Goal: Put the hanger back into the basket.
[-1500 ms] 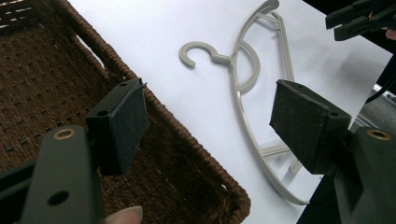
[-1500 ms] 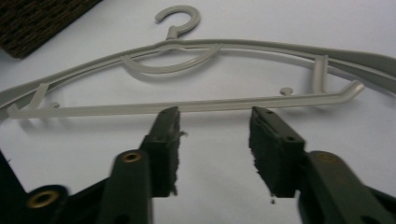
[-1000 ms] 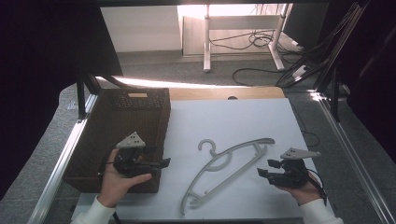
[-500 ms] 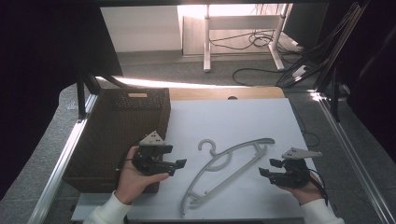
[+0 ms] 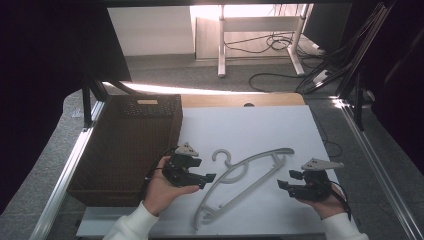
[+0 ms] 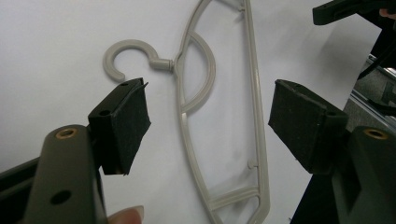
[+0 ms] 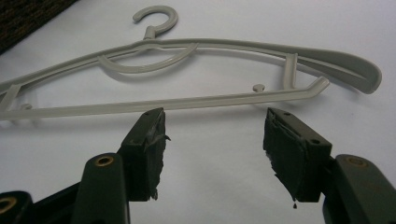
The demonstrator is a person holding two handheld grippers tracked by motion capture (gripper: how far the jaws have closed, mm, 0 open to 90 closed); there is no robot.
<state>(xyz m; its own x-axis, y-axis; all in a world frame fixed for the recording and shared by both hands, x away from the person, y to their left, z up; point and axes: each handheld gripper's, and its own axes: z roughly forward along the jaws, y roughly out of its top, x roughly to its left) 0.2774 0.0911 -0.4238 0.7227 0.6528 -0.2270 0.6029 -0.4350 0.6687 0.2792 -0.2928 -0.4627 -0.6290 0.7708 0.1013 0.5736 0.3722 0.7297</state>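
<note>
We have yet to take hold of the grey hanger [image 5: 245, 186], which lies flat mid-table toward the near edge. Our left gripper [image 5: 209, 178] and right gripper [image 5: 282, 184] flank it, jaws apart and empty; grasping and lifting remain.

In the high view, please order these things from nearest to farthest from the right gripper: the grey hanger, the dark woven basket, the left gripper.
1. Grey hanger: just left of the right gripper, on the white table.
2. Left gripper: beyond the hanger, at its hook side.
3. Dark woven basket: farthest, at the table's left edge.

Left claw [image 5: 209, 178] and right claw [image 5: 281, 184] both gape, empty, facing inward
</note>
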